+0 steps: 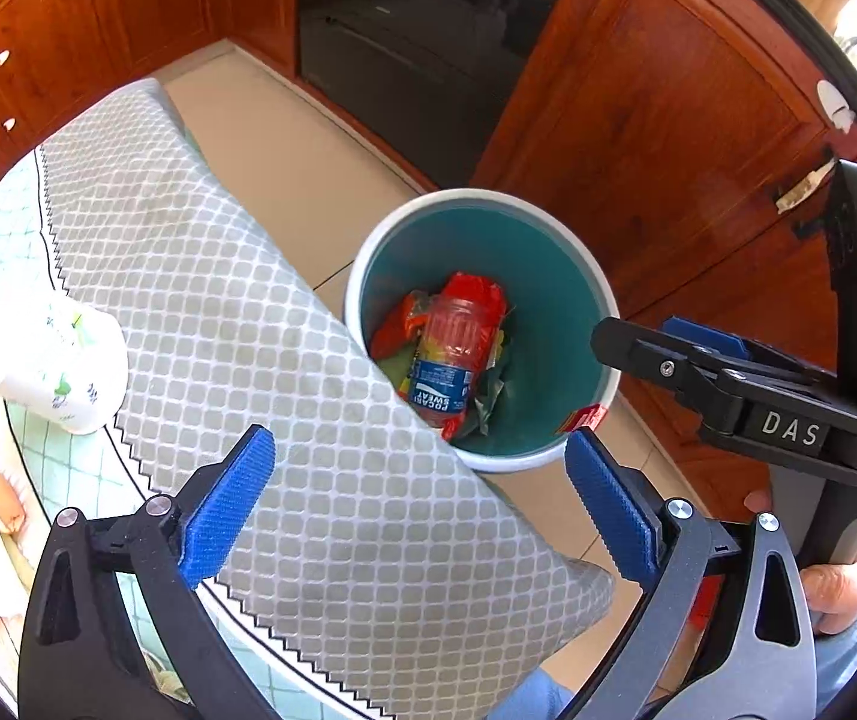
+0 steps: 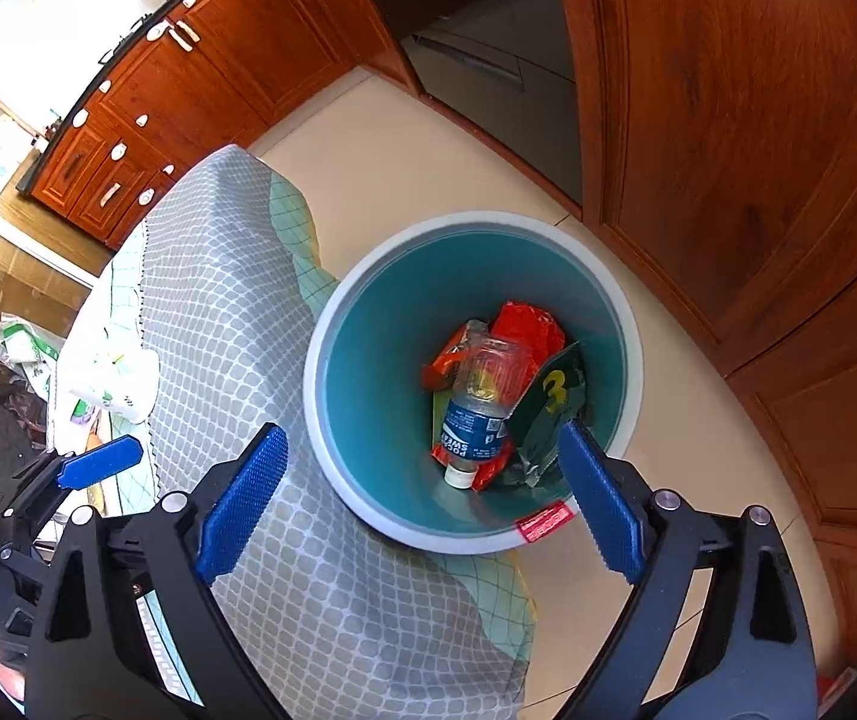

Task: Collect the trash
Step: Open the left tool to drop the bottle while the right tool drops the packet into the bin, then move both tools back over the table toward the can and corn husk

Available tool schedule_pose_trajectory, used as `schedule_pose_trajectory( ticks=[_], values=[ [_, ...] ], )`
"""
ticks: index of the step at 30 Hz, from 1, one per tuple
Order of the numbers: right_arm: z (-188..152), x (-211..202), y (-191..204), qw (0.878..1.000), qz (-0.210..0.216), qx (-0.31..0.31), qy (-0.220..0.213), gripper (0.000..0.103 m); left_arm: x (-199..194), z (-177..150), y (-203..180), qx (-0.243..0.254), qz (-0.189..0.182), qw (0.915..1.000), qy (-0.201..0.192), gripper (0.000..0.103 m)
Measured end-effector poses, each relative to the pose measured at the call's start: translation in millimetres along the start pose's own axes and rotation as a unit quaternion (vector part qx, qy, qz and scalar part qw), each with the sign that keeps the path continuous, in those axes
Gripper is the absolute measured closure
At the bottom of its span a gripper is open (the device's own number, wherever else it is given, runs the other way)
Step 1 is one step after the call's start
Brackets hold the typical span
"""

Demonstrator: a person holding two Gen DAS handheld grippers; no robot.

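Observation:
A round bin with a white rim and teal inside stands on the floor beside the table. In it lie a clear Pocari Sweat bottle, red wrappers and a dark green wrapper. My left gripper is open and empty above the table edge, just short of the bin. My right gripper is open and empty above the bin's near rim. It also shows at the right of the left wrist view.
A grey checked cloth hangs over the table edge next to the bin. A white printed cup stands on the table at the left. Wooden cabinets and a dark appliance stand behind the bin.

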State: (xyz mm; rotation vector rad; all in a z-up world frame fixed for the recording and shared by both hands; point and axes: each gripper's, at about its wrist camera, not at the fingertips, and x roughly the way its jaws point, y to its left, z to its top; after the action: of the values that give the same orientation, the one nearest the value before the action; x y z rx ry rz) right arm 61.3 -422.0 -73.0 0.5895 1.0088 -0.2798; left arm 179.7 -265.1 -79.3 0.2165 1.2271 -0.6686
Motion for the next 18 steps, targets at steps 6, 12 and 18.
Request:
schedule_pose_trajectory(
  ticks=[6,12,18],
  values=[
    [-4,-6,18,1.0,0.0,-0.012,0.0,0.016,-12,-12,9,-0.009,0.0,0.9999,-0.011,0.005],
    [-13,-13,45,0.999,0.004,-0.034,0.002,0.016,-41,-34,27,-0.022,0.006,0.9995,-0.024,0.005],
    [-31,-13,79,0.998,0.01,-0.06,0.014,0.016,-71,-61,60,-0.042,0.027,0.998,-0.039,0.005]
  ],
)
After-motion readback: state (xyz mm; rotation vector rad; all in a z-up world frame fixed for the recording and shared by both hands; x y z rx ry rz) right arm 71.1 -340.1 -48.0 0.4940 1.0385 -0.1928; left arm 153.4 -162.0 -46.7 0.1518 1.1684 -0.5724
